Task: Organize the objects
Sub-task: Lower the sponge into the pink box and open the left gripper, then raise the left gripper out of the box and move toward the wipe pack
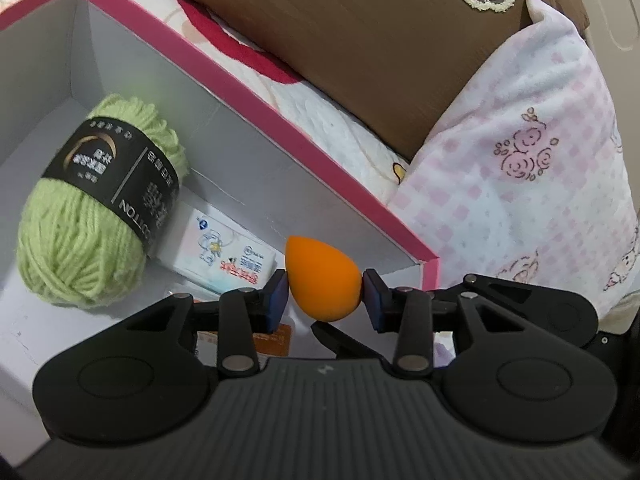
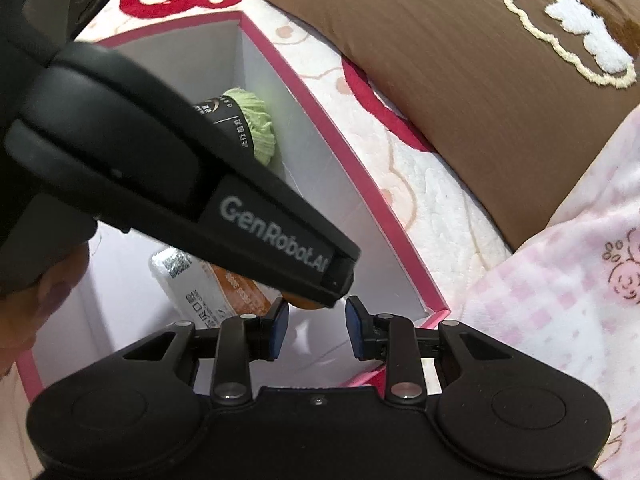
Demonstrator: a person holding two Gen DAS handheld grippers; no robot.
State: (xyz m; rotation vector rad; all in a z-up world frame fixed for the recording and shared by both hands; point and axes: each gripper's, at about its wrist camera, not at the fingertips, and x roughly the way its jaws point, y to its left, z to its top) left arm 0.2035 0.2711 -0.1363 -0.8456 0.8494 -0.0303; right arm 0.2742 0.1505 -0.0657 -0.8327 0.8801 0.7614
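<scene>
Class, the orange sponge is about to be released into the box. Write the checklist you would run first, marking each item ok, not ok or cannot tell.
1. Left tool grips the orange sponge between both pads: ok.
2. Sponge is above the pink-rimmed box, inside its rim: ok.
3. Green yarn lies clear of the sponge: ok.
4. Free floor directly under the sponge: cannot tell, an orange packet lies close.
5. Right tool empty, pads apart: ok.
6. Right tool clear of the left tool: not ok, they nearly meet.
</scene>
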